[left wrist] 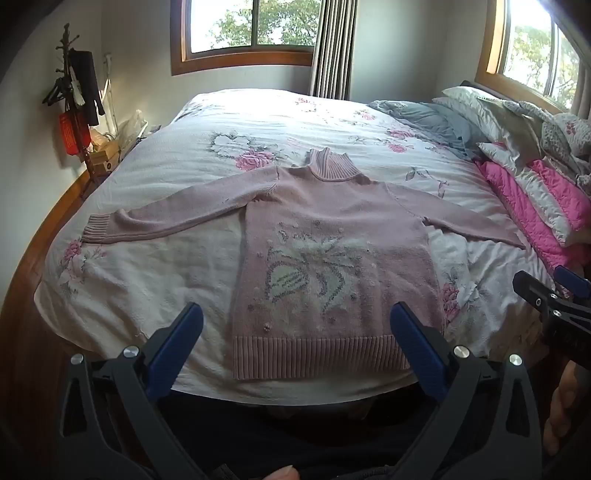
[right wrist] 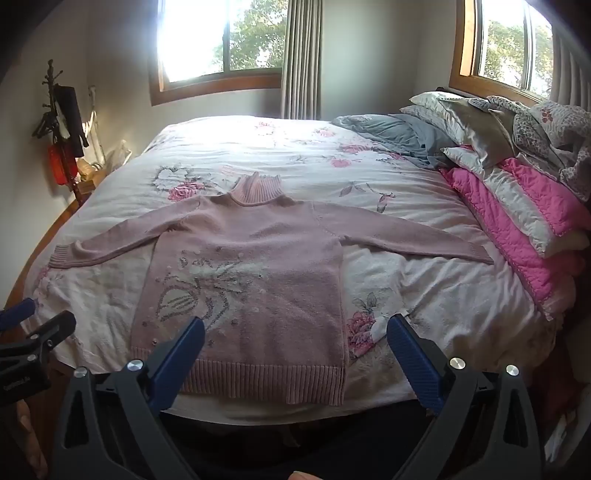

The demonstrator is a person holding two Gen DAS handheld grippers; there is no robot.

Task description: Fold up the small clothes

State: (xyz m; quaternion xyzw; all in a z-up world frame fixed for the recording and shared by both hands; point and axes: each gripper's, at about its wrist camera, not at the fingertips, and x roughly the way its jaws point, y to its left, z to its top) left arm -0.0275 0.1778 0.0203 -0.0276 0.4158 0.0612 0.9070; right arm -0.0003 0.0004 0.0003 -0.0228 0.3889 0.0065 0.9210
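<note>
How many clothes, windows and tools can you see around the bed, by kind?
Sweater: 1, a pink sweater spread flat on the bed
Windows: 2, back window, right window
Tools: 2, left tool, right tool, both open
Total: 5

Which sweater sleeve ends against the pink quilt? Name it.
The sleeve stretched toward the pillows; its cuff meets the pink quilt. The other sleeve ends on bare floral bedspread.

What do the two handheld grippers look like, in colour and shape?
Both are alike. The left gripper and the right gripper have black plastic clamp-style arms with triangular cut-outs, silver round bolts at the joints, and flat blue textured pads on the fingers. No cables or sleeves are visible.
</note>
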